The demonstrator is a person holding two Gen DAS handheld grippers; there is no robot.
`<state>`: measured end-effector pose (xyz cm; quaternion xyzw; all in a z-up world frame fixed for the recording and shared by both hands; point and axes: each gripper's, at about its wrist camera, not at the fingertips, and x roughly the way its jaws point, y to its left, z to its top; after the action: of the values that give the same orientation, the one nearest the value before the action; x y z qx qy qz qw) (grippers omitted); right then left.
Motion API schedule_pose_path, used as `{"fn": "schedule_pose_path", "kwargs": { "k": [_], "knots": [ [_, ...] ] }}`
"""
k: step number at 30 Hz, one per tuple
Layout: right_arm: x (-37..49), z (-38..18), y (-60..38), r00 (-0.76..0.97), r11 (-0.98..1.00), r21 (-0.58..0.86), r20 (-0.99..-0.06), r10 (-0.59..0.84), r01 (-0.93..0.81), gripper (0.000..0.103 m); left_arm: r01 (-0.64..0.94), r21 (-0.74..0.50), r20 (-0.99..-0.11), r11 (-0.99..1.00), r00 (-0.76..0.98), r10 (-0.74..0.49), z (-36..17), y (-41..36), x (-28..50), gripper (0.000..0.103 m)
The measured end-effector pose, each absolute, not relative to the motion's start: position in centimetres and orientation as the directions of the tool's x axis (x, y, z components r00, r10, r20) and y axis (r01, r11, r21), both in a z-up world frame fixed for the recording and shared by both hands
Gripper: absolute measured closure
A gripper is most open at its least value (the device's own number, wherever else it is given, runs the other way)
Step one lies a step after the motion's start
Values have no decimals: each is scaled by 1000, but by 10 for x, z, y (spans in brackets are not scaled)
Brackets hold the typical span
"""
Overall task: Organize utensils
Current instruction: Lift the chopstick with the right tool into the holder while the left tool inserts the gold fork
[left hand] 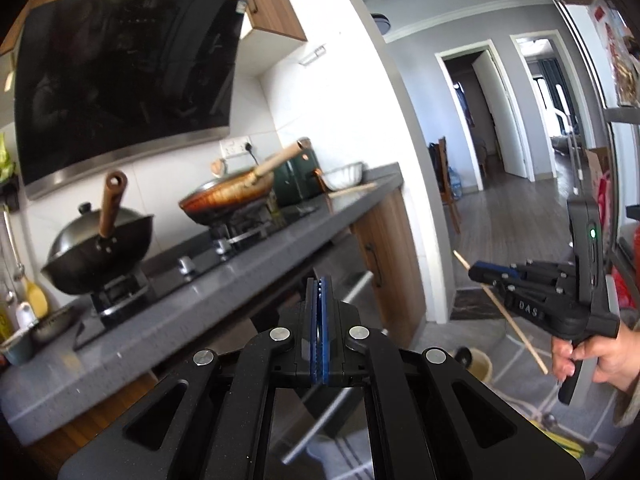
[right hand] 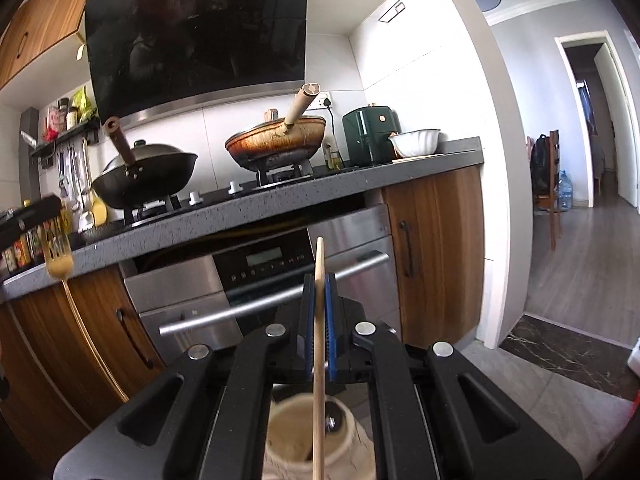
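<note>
Room: kitchen with a grey stone surface running under a black range hood; two woks sat on the burners, a steel oven below.
Right gripper: jaws pinched on a wooden chopstick, which stood nearly upright between the blue pads, tip toward 12 o'clock.
Chopstick seen from the left wrist: it slanted from 11 o'clock down to 5 o'clock through the right gripper, held by a hand.
Holder: a pale ceramic jar sat directly under the right jaws at 6 o'clock, the stick's lower end running across its mouth.
Left gripper: jaws pressed together; nothing showed between the pads in its own view.
Fork: a gold fork hung at 9 o'clock in the right wrist view, under a black gripper part; I judged the left jaws held it, though the grip itself was hidden.
Handling: the chopstick looked light, stiff and smooth, likely to pivot if pinched at one point; a mid-shaft hold seemed best. The fork looked thin, hard and slippery.
</note>
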<state>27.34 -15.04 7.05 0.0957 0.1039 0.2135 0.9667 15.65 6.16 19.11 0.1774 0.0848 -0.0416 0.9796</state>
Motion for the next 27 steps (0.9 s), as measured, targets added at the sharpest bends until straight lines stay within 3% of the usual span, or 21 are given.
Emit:
{"fn": "schedule_pose_path", "kwargs": {
  "k": [5,16,27],
  "knots": [
    [296,75,-146,888,872,277,-111,447,-404,98,18,421,-99,907,995,26,204,55,168,101],
    [320,51,-135,895,872,283,-88,438,-399,98,82,416,-204,906,979,5,154,55,214,101],
    [328,45,-136,918,878,316,-52,394,-359,98,113,412,-229,904,973,-17,140,56,221,101]
  ]
}}
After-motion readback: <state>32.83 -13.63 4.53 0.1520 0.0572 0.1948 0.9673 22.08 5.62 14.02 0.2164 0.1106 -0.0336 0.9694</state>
